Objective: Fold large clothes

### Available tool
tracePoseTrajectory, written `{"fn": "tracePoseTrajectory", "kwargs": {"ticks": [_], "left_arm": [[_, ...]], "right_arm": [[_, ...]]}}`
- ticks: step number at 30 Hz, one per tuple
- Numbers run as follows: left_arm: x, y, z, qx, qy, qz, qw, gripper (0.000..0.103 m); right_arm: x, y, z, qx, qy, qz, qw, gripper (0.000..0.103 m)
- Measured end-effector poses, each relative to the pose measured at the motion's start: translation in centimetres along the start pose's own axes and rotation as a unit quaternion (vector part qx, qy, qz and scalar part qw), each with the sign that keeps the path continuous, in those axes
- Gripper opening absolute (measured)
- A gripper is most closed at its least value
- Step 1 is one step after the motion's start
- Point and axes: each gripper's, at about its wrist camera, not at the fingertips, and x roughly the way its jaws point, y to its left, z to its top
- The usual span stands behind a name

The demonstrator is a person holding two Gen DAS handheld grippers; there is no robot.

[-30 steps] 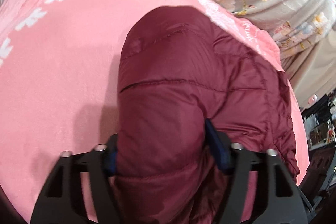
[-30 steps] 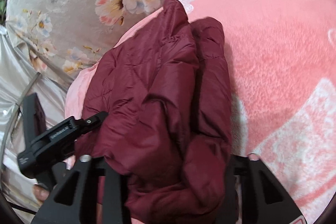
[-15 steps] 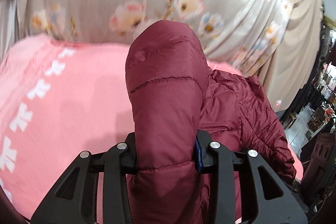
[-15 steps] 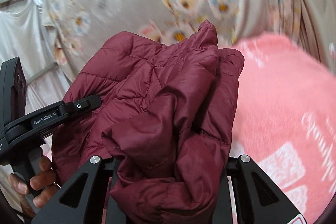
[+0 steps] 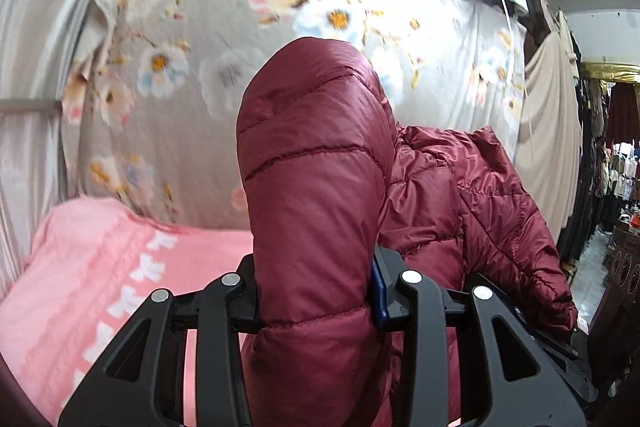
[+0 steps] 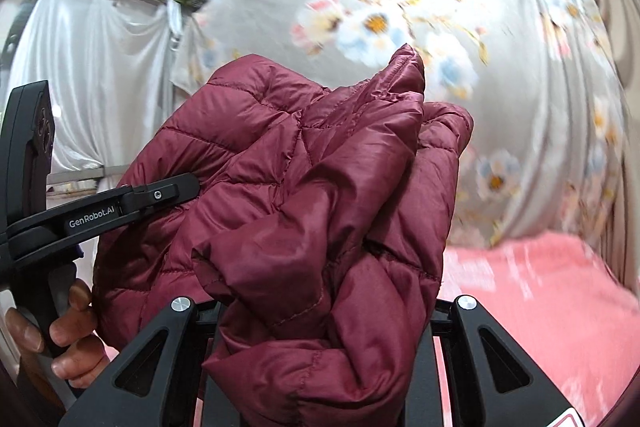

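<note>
- left gripper [image 5: 316, 291]: clamped on a padded fold of the maroon quilted jacket [image 5: 320, 195]
- right gripper [image 6: 320, 311]: clamped on a bunched fold of the same jacket
- jacket held up off the pink blanket [image 5: 100, 267], floral sheet [image 5: 192, 75] behind

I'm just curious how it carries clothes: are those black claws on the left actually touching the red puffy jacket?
Touching. The left wrist view shows the left gripper with the jacket squeezed between its two fingers.

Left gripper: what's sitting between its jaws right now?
A padded fold of the maroon puffer jacket fills the left gripper; the jaws pinch it from both sides, shown in the left wrist view.
</note>
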Motion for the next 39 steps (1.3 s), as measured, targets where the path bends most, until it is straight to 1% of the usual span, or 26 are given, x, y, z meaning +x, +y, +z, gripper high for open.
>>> {"fn": "tracePoseTrajectory", "kwargs": {"ticks": [4,7,11,14,18,25,31,39], "left_arm": [[-0.4,2.0,1.8,0.009,-0.024,0.012,0.9996,0.037],[0.1,3.4,2.9,0.023,-0.039,0.026,0.9987,0.037],[1.4,5.8,3.5,0.022,-0.046,0.036,0.9981,0.038],[3.3,7.6,3.1,0.014,-0.039,0.043,0.9982,0.039],[6.4,9.9,1.5,0.004,-0.015,0.053,0.9985,0.039],[12.4,13.8,-2.8,-0.009,0.045,0.068,0.9966,0.039],[16.5,17.1,-6.9,-0.028,0.095,0.076,0.9922,0.039],[21.1,19.8,-11.9,-0.035,0.145,0.088,0.9849,0.039]], "right_arm": [[2.1,1.7,1.2,-0.008,-0.02,0.02,1.0,0.022],[4.3,2.7,1.9,-0.013,-0.029,0.03,0.999,0.022],[6.9,3.8,2.1,-0.019,-0.032,0.04,0.998,0.022],[9.4,4.2,1.5,-0.027,-0.024,0.04,0.999,0.022],[13.0,4.6,0.0,-0.03,0.003,0.037,0.999,0.022],[19.6,4.2,-4.8,-0.019,0.062,0.031,0.997,0.022],[24.2,3.8,-9.2,-0.008,0.109,0.025,0.994,0.022],[28.9,3.3,-14.8,0.007,0.161,0.01,0.987,0.022]]}}
